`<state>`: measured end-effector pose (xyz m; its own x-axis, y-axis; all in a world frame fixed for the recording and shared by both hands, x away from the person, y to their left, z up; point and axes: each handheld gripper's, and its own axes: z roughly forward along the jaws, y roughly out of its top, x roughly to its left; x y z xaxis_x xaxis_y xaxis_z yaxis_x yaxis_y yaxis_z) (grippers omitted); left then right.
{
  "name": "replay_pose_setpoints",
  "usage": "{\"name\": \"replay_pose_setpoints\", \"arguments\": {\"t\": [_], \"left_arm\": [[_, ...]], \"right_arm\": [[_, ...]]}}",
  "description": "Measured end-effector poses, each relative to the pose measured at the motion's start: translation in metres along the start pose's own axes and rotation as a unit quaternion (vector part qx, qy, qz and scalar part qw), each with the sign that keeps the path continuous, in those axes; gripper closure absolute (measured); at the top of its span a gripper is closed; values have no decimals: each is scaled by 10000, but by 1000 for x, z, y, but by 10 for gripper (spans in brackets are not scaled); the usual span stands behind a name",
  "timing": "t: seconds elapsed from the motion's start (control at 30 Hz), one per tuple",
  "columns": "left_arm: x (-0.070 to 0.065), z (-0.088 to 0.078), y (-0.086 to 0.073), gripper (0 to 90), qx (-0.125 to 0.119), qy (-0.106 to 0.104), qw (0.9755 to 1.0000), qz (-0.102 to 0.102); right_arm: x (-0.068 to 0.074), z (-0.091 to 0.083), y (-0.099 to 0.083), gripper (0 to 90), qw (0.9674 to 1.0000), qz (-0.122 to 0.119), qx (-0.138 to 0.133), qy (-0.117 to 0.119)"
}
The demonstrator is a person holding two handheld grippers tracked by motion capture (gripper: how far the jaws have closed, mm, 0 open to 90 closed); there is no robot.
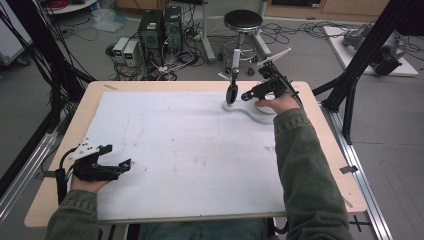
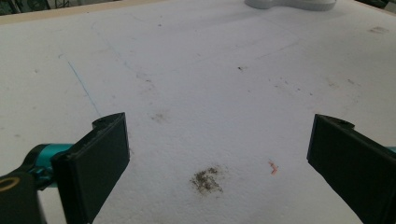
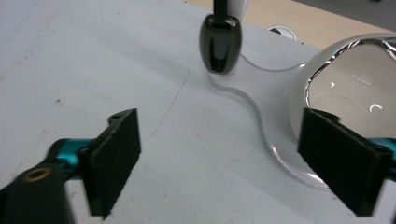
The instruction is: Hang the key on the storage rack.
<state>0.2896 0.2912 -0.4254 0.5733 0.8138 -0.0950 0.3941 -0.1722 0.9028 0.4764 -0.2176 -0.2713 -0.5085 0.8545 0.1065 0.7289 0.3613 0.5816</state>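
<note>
A flat white curved base (image 1: 248, 113) lies at the far right of the table. A white post (image 1: 235, 61) rises from it, and a glossy black oval piece (image 1: 232, 93) hangs low against the base. My right gripper (image 1: 252, 90) hovers just right of that piece, open and holding nothing. In the right gripper view the black piece (image 3: 220, 44) stands ahead between the jaws of my right gripper (image 3: 219, 158). A shiny white dome (image 3: 355, 88) sits on the base (image 3: 261, 100) by the right jaw. My left gripper (image 1: 117, 156) rests open at the near left; in its own view my left gripper (image 2: 219, 158) spans bare foam.
A white foam sheet (image 1: 180, 150) covers most of the wooden table (image 1: 330, 150); it shows a dirt smudge (image 2: 206, 179) and faint lines. Beyond the far edge stand a stool (image 1: 243, 22), computer boxes (image 1: 160, 27) and cables. Black frame struts (image 1: 357, 70) rise at the right.
</note>
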Motion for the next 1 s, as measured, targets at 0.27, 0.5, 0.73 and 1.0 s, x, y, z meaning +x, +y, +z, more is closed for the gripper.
{"name": "replay_pose_setpoints", "arguments": {"t": [0.27, 0.5, 0.73, 1.0], "left_arm": [[1, 1, 0, 62, -29, -8, 10000, -9], [1, 1, 1, 62, -83, -35, 9999, -48], [1, 1, 1, 62, -84, -39, 9999, -62], [0, 2, 2, 62, -84, -54, 9999, -48]], "right_arm": [[6, 2, -15, 8, 9995, -225, 205, 8], [8, 2, -28, 7, 9997, -211, 136, 32], [11, 0, -46, 7, 9996, -266, 108, 78], [7, 2, -71, 7, 9998, -177, 34, 123]]}}
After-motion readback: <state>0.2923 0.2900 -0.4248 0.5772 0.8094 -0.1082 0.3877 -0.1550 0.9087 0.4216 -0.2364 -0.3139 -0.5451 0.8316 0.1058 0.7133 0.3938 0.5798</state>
